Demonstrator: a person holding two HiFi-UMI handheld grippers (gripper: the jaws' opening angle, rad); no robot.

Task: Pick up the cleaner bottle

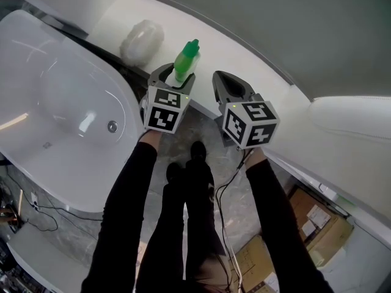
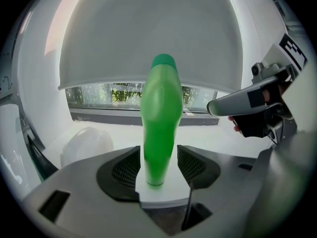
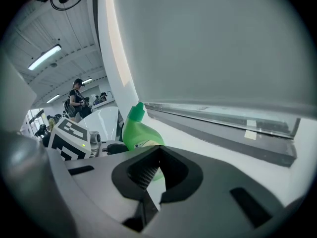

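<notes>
Cleaner bottle point(image 2: 159, 118) (label illegible) between parted left gripper point(image 2: 157, 166) jaws

Green cleaner bottle point(image 1: 187, 58), white ledge point(image 1: 214, 50).

On your left gripper point(image 2: 158, 180), the fingers point(image 2: 121, 168) stand wide apart on either side of the upright green cleaner bottle point(image 2: 159, 118) on the white bench point(image 2: 218, 140).

Green cleaner bottle point(image 1: 186, 60) — capped, upright — stands on the white ledge point(image 1: 226, 50).
</notes>
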